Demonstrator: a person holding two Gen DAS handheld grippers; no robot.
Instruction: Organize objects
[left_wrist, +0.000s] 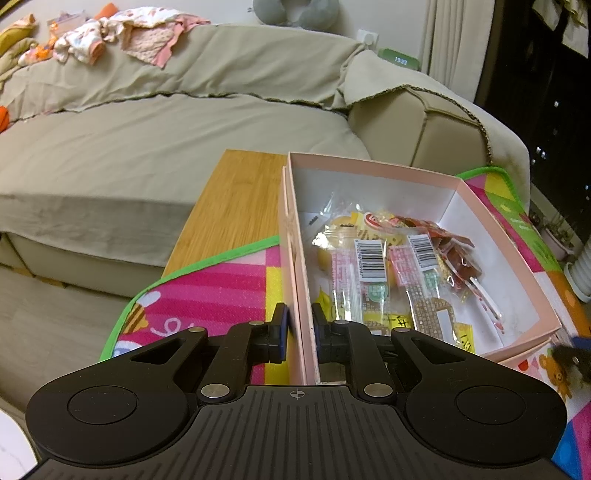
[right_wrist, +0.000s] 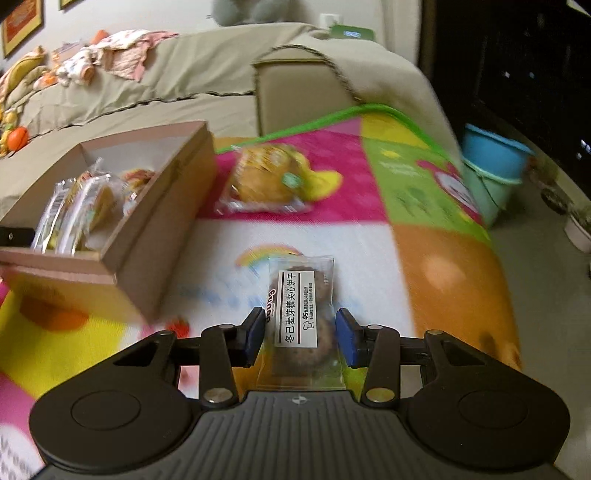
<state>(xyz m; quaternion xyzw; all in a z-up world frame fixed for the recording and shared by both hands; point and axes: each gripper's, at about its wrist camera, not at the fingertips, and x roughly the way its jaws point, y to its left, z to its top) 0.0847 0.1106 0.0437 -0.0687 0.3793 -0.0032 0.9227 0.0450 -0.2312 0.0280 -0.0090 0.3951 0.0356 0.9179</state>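
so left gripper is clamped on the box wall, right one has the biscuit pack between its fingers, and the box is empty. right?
Not empty. The left wrist view shows several snack packs in the box. Otherwise right: the left gripper is clamped on the wall, and the biscuit pack lies between the right gripper's fingers.

Each hand-held gripper is built of matte black plastic, with a ribbed dark grey top plate marked by a small crosshair. On the left gripper and the right gripper, two round discs flank the plate. Silver screws pin the linkage arms, and blue pads line the fingers.
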